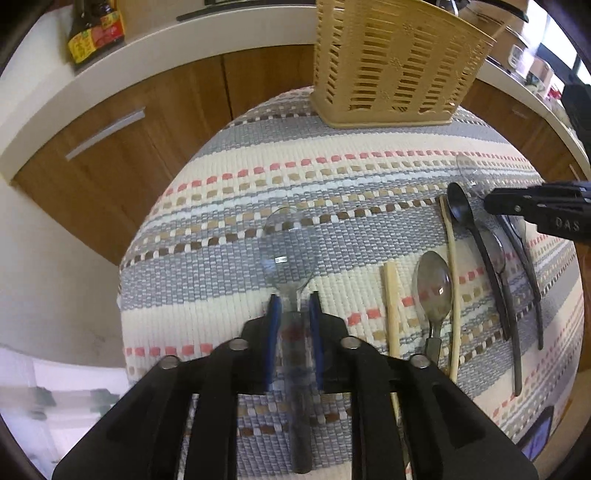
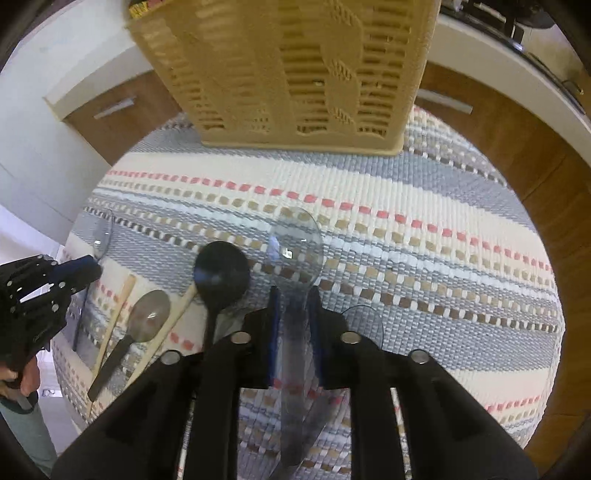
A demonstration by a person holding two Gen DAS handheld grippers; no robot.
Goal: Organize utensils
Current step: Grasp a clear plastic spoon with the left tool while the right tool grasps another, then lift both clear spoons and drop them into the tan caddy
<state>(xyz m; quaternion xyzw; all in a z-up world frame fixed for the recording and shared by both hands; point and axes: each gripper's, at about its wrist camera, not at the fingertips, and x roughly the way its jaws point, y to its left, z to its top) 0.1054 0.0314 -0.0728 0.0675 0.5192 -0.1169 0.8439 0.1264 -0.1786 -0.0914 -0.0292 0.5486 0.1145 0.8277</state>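
Observation:
My left gripper (image 1: 293, 301) is shut on the handle of a clear plastic spoon (image 1: 288, 251), its bowl pointing forward above the striped cloth. My right gripper (image 2: 293, 293) is shut on another clear plastic spoon (image 2: 295, 247) in the same way. A tan slotted utensil basket (image 1: 395, 62) stands at the far edge of the cloth; in the right wrist view the basket (image 2: 295, 70) is close ahead. On the cloth lie a black spoon (image 2: 221, 273), a metal spoon (image 2: 149, 315), wooden chopsticks (image 2: 114, 321) and more clear spoons (image 2: 364, 323).
The striped woven cloth (image 1: 332, 177) covers the table. Wooden cabinets (image 1: 122, 147) with a white counter stand behind, with sauce bottles (image 1: 94, 33) on it. The right gripper shows at the right of the left wrist view (image 1: 491, 203); the left gripper shows at the left of the right wrist view (image 2: 92, 267).

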